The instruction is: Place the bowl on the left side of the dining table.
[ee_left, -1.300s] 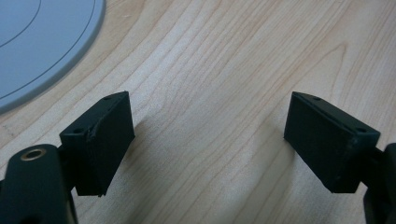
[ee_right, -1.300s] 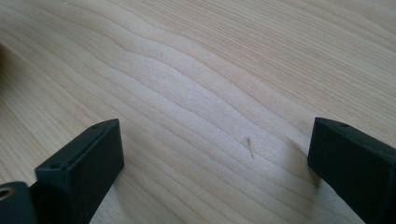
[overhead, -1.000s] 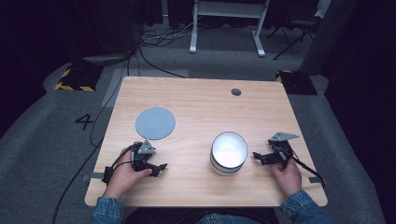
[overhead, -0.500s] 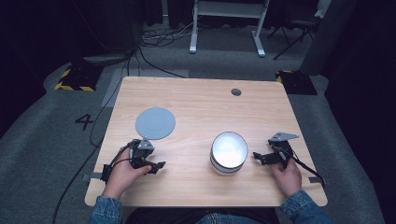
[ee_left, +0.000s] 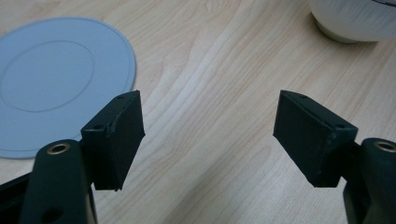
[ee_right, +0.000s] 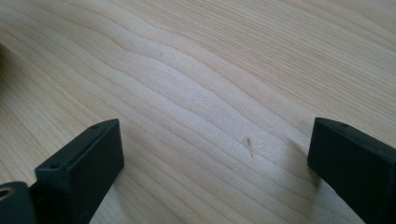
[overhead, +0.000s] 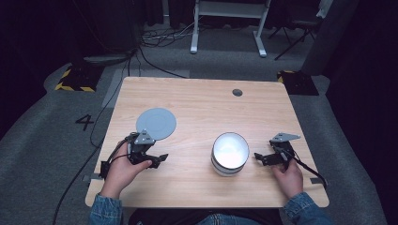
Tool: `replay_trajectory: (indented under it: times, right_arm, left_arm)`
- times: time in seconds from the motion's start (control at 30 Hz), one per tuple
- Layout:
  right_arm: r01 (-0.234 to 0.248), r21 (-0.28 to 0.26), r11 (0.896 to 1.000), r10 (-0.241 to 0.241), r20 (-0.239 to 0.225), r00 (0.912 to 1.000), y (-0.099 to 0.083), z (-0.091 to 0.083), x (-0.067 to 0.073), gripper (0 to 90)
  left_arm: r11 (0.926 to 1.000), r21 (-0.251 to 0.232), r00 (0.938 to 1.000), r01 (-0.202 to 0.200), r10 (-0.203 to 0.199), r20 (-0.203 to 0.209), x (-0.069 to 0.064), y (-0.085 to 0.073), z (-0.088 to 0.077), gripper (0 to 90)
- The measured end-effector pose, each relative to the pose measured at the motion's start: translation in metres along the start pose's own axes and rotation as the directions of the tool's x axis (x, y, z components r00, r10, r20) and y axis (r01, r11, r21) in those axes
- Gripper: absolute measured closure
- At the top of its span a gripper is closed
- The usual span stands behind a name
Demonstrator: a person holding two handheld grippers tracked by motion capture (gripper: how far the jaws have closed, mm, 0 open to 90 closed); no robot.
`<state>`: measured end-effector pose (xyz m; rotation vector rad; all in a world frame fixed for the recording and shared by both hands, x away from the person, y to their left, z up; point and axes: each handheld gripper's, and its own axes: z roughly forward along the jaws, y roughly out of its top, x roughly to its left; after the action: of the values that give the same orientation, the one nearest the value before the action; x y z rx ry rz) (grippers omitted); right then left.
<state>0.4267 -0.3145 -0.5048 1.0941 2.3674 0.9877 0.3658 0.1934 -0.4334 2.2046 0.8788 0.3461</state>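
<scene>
Between grey lid [overhead: 156, 123] and white bowl [overhead: 230, 153], bare tabletop [overhead: 197, 108] lies under both spread, empty grippers [overhead: 162, 158] [overhead: 257, 156].

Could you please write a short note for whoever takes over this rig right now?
Left tool: open, nothing between its jaws, which have just been closing a little; it is beside the grey lid, not touching it.
Right tool: open, nothing held, right of the white bowl.
Both things lie apart on the table.
Done: nothing yet, the bowl is uncovered.
Left: probably pick up the lid and set it on the bowl.
</scene>
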Motion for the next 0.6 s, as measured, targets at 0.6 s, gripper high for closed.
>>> replay_trajectory:
  times: [0.6]
  right_arm:
    - [-0.009,-0.002,1.0,0.009,0.001,1.0,0.0,0.0,0.001,3.6]
  left_arm:
    - [0.9951,-0.098,0.9999,-0.01,0.01,0.002,-0.021,0.051,-0.012,24.9]
